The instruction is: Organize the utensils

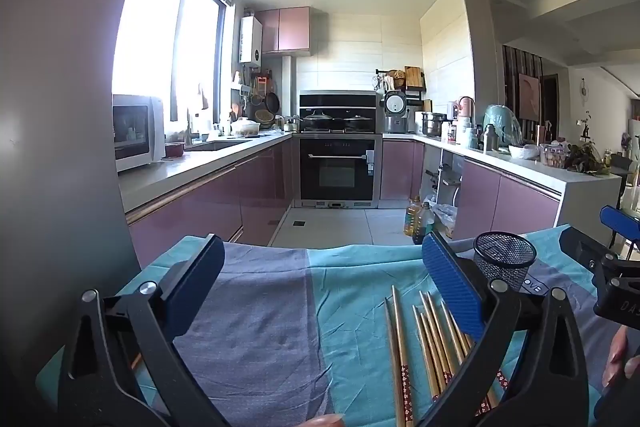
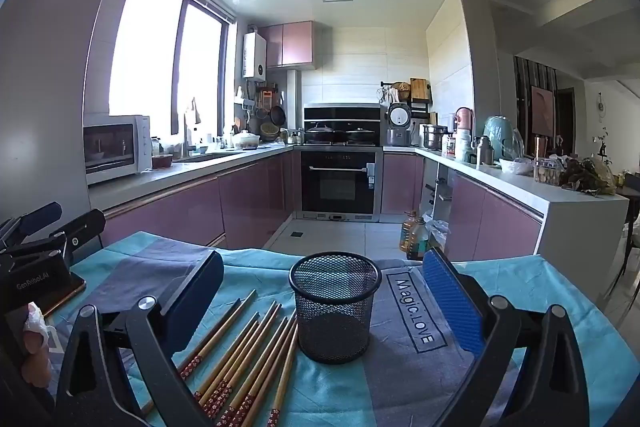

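Several wooden chopsticks (image 2: pixel 248 351) with red patterned ends lie side by side on a teal and grey cloth (image 2: pixel 400 379). Just right of them stands an upright black mesh cup (image 2: pixel 335 307), empty as far as I can see. My right gripper (image 2: pixel 324 291) is open, its blue pads wide apart with the cup between them and untouched. My left gripper (image 1: pixel 320 275) is open too, above bare cloth; the chopsticks (image 1: pixel 424 343) lie under its right finger and the cup (image 1: pixel 505 261) stands beyond it. Each gripper shows at the edge of the other's view.
The clothed table (image 1: pixel 256 327) ends just ahead; beyond lies a tiled floor with oil bottles (image 2: pixel 414 237). Purple-fronted counters run along both sides to an oven (image 2: pixel 340 183). A microwave (image 2: pixel 114 147) sits on the left counter. A person's fingers (image 2: pixel 34 351) show at the left edge.
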`<state>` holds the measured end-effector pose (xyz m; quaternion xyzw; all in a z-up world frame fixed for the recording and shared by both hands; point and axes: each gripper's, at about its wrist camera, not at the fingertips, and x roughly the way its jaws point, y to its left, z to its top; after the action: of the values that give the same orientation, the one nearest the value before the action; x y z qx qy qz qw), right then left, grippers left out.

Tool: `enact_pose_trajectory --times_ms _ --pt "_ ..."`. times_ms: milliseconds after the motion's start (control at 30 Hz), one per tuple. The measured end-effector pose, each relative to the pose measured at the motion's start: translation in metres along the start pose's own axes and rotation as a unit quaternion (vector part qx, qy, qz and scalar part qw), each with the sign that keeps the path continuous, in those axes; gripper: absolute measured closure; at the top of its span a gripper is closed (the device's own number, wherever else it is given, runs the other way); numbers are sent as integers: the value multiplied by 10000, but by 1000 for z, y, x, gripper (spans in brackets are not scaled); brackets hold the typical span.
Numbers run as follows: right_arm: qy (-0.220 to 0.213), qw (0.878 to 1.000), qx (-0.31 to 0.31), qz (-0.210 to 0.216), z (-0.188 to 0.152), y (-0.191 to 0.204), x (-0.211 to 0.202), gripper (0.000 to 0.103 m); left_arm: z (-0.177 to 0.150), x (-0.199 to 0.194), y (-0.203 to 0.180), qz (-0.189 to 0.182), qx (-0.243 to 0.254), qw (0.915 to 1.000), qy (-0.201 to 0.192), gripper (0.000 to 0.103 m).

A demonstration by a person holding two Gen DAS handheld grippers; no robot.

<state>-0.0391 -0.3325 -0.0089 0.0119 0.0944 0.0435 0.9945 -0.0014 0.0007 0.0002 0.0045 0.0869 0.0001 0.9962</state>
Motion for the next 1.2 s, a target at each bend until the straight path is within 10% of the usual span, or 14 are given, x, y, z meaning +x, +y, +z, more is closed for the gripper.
enact_pose_trajectory --times_ms 1200 --pt "4 10000 -89 -38 0 4 -2 7 -2 -2 -3 -74 26 10000 -17 6"
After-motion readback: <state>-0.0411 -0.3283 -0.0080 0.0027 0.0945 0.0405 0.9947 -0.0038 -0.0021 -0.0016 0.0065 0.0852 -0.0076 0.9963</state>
